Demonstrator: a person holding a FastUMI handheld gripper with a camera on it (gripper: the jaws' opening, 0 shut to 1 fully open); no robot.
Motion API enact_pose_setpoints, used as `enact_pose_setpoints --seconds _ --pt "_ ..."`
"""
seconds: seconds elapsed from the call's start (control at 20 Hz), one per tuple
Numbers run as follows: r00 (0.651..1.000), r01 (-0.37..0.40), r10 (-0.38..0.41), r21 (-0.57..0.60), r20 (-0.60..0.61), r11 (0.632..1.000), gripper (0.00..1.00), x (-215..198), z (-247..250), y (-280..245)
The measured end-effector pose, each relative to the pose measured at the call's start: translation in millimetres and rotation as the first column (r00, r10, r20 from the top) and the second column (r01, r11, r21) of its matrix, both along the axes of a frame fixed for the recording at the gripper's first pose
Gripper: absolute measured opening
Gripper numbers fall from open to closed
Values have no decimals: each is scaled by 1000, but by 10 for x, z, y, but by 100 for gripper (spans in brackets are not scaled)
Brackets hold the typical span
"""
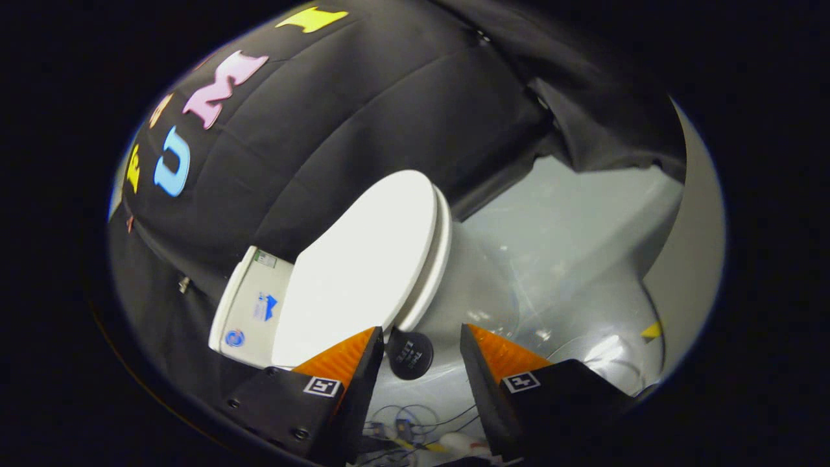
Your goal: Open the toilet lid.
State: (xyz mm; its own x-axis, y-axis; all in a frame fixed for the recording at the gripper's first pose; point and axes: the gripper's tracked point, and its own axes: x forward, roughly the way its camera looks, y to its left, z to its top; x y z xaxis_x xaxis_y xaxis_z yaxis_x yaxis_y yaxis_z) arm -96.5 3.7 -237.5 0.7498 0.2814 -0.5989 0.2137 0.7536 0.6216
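The white toilet lid (pixel 363 266) lies shut on the seat, seen at a strong tilt just beyond the fingers. The white tank (pixel 249 311) stands behind it against the cloth wall. The bowl (pixel 473 285) below is wrapped in clear plastic. My gripper (pixel 420 337) is open, its fingers wide apart with nothing between them. The left finger's tip (pixel 353 353) sits right at the lid's near edge. A round black part (pixel 410 355) on the toilet's side lies between the fingers, a little beyond them.
Black cloth (pixel 337 110) hangs behind and above the toilet. A pale floor or wall panel (pixel 570 214) lies beside the bowl, with a yellow tape mark (pixel 652 331). Thin wires and small parts (pixel 415 428) lie below the fingers.
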Motion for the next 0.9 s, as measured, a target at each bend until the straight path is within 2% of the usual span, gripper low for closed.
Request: enact_pose_setpoints --seconds 0.05,0.2,0.25,0.3,0.45,0.5,0.65,0.85,0.9 --pt "1000 11 -10 37 -13 999 75 -11 -33 14" --pt "1000 3 -2 49 -30 999 75 -12 -126 74" --pt "999 9 -6 80 -34 997 60 95 -223 136" --pt "999 13 -9 101 -38 995 45 22 -98 98" --pt "999 23 -20 125 -27 992 45 28 -122 79" --pt "999 29 -24 148 -39 989 29 12 -67 35" --pt "998 35 -24 212 -56 977 28 6 -102 56" --pt "999 4 9 259 -49 966 28 -58 -49 78" --pt "997 50 -30 288 -72 956 20 47 -117 89"
